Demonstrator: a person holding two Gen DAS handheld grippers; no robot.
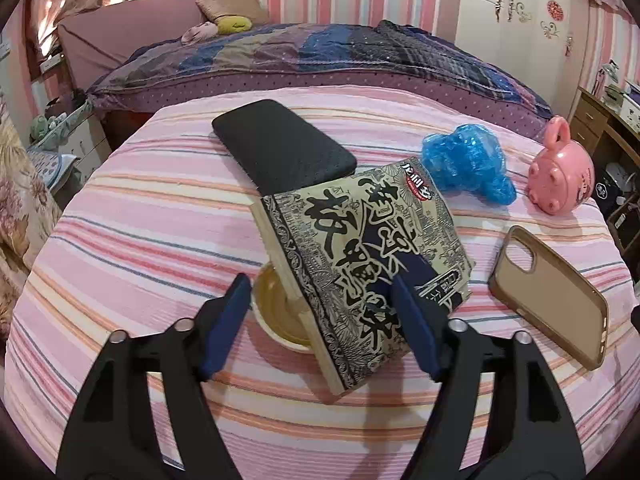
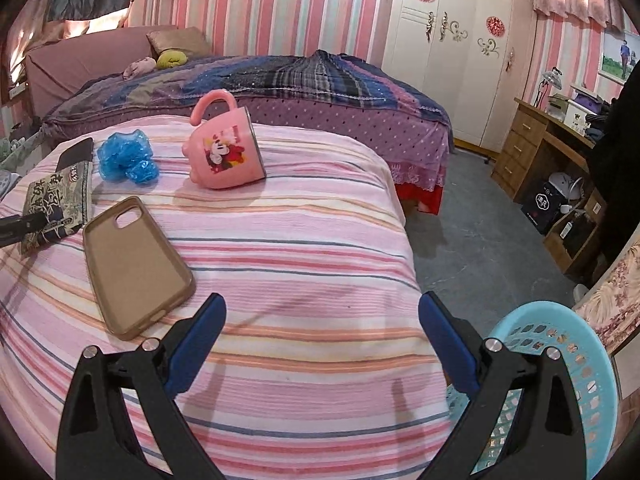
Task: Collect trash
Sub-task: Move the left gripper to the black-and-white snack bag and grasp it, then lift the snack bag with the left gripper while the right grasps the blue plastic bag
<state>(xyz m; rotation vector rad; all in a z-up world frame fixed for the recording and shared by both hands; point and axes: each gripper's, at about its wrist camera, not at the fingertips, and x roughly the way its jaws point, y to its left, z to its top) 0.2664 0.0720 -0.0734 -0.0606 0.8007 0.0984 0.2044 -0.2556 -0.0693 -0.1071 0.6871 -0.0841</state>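
A black-and-cream printed food packet (image 1: 360, 264) lies on the striped table, leaning over a roll of yellowish tape (image 1: 276, 312). My left gripper (image 1: 320, 308) is open, its fingers either side of the packet's near part, the right finger resting over the packet. A crumpled blue plastic bag (image 1: 466, 162) lies behind it; it also shows in the right wrist view (image 2: 126, 156). The packet shows at the left there (image 2: 56, 204). My right gripper (image 2: 322, 340) is open and empty above the table's near right edge. A light blue perforated basket (image 2: 560, 380) stands below the table at the right.
A black phone-like case (image 1: 280, 146) lies behind the packet. A brown phone case (image 2: 132, 268) and a tipped pink Minnie mug (image 2: 226, 148) lie on the pink striped tablecloth (image 2: 300, 240). A bed (image 2: 280, 80) stands behind; a wooden desk (image 2: 532, 140) stands at the right.
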